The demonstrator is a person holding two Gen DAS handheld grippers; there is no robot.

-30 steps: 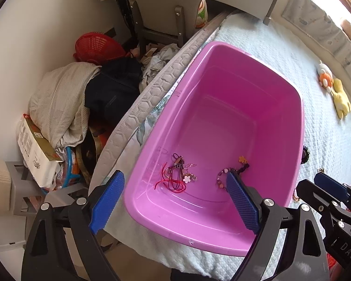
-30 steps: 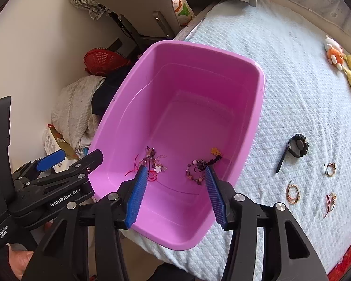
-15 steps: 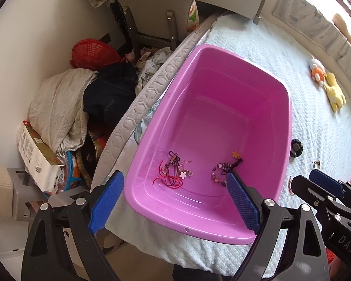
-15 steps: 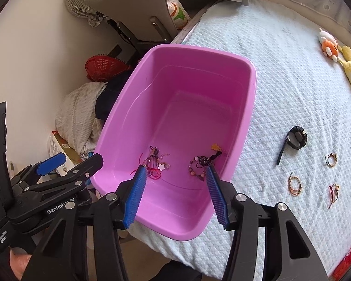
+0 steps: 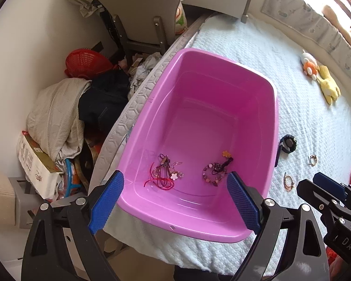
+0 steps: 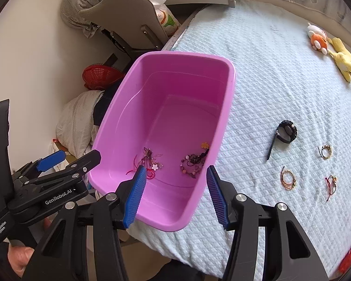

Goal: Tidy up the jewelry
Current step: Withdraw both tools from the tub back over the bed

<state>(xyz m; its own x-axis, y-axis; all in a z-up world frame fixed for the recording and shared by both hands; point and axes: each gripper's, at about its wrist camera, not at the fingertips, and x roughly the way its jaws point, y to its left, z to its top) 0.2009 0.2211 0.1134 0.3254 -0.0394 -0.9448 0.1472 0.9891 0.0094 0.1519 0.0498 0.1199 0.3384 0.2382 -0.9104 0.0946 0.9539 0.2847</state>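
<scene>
Floor clutter, far left: a red basket [image 5: 86,63], a heap of clothes [image 5: 65,114] and a chair [image 5: 138,11] are seen against the wall, beside the bed edge.
Left gripper [image 5: 174,197]: fingers are spread wide, nothing is held between them; it is poised above the near rim of the tub.
Pink tub [image 5: 224,229]: set on the bed at its left edge, long side running away from the cameras.
Tub contents: two small tangles are seen on the floor of the tub near the close end, apart from each other; a red-cord piece with a white flower charm [image 5: 166,175] to the left, a beaded bracelet with an orange flower [image 5: 216,169] to the right.
Right gripper [image 6: 174,194]: fingers are parted at a moderate gap, empty; it is held over the tub's near right corner.
Bed [image 6: 280,75]: covered in a pale quilted blanket.
Loose jewelry on the bed, right of the tub: a black watch [image 6: 285,132] nearest the tub wall; beyond it a gold bracelet [image 6: 287,179], a small beaded ring-shaped piece [image 6: 325,151] and a red-cord bracelet [image 6: 331,183], all lying apart.
Far right: an orange-and-white plush toy [image 6: 317,38] and a yellow one [image 6: 345,58] are noted near the far edge of the bed.
</scene>
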